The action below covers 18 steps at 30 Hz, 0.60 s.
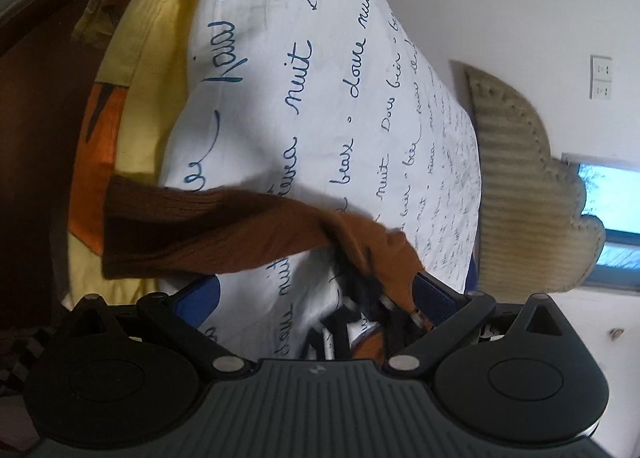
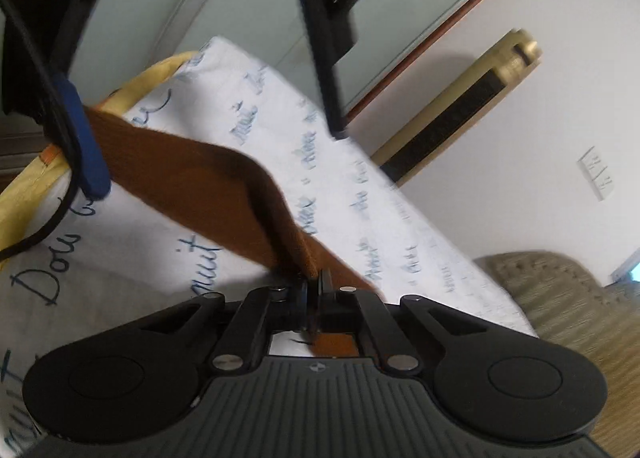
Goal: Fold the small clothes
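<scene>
Reading "nuit", white sheet (image 1: 320, 98) under sock (image 1: 208, 230)

White wall (image 1: 500, 18), tufted beige headboard (image 1: 520, 186), bright window (image 1: 612, 194).

Each gripper is built alike. The left gripper (image 1: 316, 298) is seen with a ribbed grey housing at 6 o'clock, a small round emblem at its upper edge, two black rounded lobes at 7 and 5 o'clock, black link arms pinned with silver screws, and blue-padded fingers (image 1: 434, 296). The right gripper (image 2: 314, 286) is shown with the same grey ribbed body, black lobes, silver pins and black fingers. A black cable (image 2: 44, 230) is seen at 9 o'clock.
</scene>
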{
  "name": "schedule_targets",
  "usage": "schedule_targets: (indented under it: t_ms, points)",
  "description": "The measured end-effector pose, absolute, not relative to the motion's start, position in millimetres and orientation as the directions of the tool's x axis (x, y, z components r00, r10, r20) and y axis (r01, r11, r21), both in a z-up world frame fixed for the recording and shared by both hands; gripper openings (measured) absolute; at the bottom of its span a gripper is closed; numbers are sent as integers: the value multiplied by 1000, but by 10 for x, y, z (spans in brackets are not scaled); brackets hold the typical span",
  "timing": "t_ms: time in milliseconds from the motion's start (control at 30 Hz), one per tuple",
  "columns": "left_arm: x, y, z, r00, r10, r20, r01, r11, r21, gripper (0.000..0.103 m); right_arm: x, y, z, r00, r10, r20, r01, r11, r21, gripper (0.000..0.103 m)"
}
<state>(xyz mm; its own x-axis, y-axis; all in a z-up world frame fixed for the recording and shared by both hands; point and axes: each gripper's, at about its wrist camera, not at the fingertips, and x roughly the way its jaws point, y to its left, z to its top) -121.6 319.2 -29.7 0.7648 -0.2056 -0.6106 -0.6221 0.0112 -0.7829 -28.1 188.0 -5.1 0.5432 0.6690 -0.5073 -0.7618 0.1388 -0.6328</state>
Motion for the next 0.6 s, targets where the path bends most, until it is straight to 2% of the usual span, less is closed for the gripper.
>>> schedule_targets:
  t_ms: [100,233,333,433,500,567,600]
  points:
    - [-1079,3164,-346,758,-203,-620,-632,10,-775,103,-269,1675,142,626,665,-407,-695,239,-678,4]
    - [-864,3069,-355,745,-170,-645,-641,80,-763,103,-140,1212,396,706,609,-361,-653,364,-664,4]
    - [-732,2975,-346,731,-143,-667,-649,156,-745,103,-23,856,384,712,542,-446,-683,386,-620,4]
    - [-642,2871,-291,718,-110,-688,-655,232,-720,103,22,704,143,707,463,-534,-701,363,-614,5]
    - [-619,2837,-239,713,-103,-694,-651,269,-709,103,-45,674,-17,729,424,-537,-677,334,-656,13]
    - [-643,2842,-196,711,-88,-697,-652,290,-701,103,-163,692,-86,764,410,-498,-629,302,-716,44]
    - [-676,2852,-165,708,-63,-704,-660,298,-690,103,-238,690,-76,775,424,-470,-608,293,-738,48]
